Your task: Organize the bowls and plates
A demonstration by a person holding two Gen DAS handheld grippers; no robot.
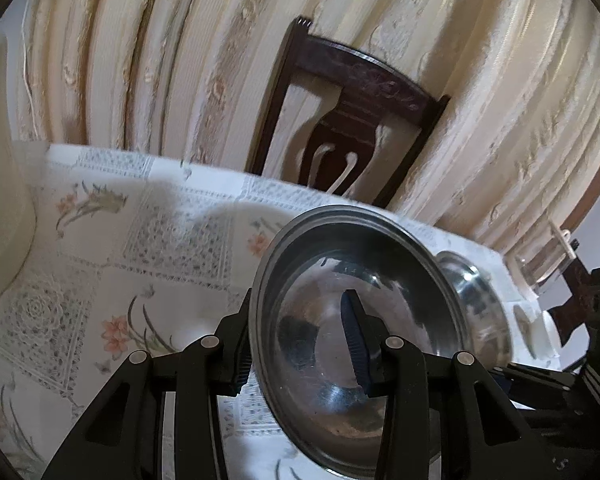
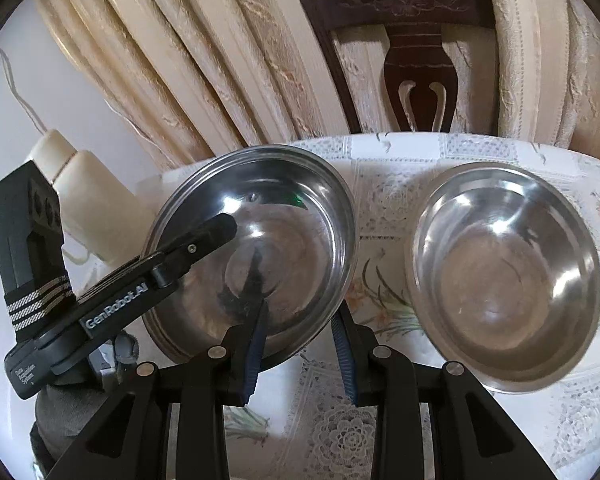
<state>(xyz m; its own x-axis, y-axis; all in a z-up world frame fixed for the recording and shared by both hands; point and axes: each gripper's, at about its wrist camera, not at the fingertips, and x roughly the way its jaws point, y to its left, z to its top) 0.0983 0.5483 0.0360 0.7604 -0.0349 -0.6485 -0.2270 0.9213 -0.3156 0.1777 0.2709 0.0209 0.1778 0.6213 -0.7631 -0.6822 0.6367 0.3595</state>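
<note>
Left wrist view: left gripper (image 1: pixel 300 344) has its fingers clamped on the rim of a shiny round stainless-steel bowl (image 1: pixel 340 360), one finger (image 1: pixel 354 340) inside, the other outside; bowl is tilted, w/ its far edge raised off the table (image 1: pixel 100 248), which wears a white lace-and-flower cloth. A second round steel bowl (image 1: pixel 480 304) sits just beside the held bowl, to its right. Dark carved wooden chair (image 1: pixel 340 120) stands behind the held bowl, against cream curtains (image 1: pixel 180 60). Right wrist view: right gripper (image 2: pixel 300 352) fingers are spread apart w/ nothing between them; left finger (image 2: pixel 256 356) overlaps the held bowl (image 2: pixel 260 240) near edge, contact can't be told. Left gripper (image 2: pixel 204 232), marked GenRobot.AI, grips that bowl's left rim. Second bowl (image 2: pixel 504 280) rests flat on the table (image 2: pixel 380 200), near the held bowl, to its right, apart. Cream plastic bottle (image 2: pixel 80 192) stands left of the held bowl.
</note>
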